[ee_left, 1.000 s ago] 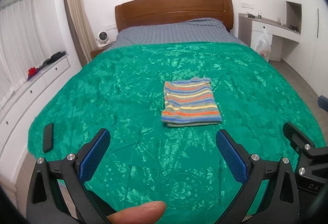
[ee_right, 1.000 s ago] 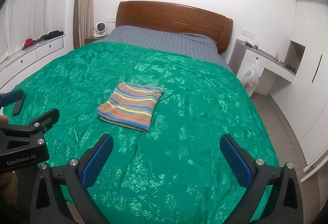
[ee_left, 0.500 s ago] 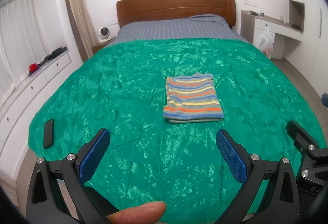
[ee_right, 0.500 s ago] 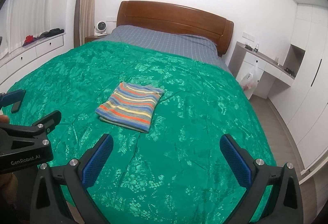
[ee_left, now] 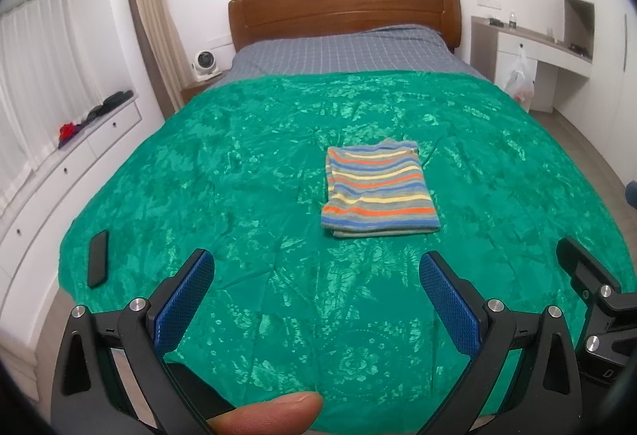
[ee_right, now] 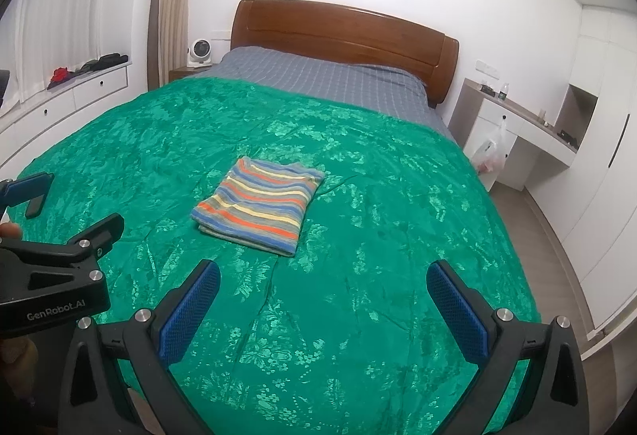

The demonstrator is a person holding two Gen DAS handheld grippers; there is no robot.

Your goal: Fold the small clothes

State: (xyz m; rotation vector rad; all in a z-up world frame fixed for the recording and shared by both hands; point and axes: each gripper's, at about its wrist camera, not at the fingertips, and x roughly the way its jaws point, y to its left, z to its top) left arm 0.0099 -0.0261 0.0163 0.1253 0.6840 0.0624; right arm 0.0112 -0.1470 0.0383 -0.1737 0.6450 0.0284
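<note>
A small striped garment (ee_left: 378,192), blue, orange and yellow, lies folded into a neat rectangle in the middle of the green bedspread (ee_left: 247,176). It also shows in the right wrist view (ee_right: 260,204). My left gripper (ee_left: 316,291) is open and empty, held well back from the garment over the foot of the bed. My right gripper (ee_right: 322,299) is open and empty too, also back from the garment. The left gripper's body (ee_right: 51,275) shows at the left edge of the right wrist view.
A black phone (ee_left: 98,257) lies on the bedspread's near left corner. A wooden headboard (ee_left: 342,6) and grey sheet are at the far end. White drawers (ee_left: 59,172) run along the left; a white desk (ee_left: 529,48) with a plastic bag stands at right.
Both grippers have drawn back slightly and tilted up from the bed. The folded garment has not moved. Both grippers stay open.
</note>
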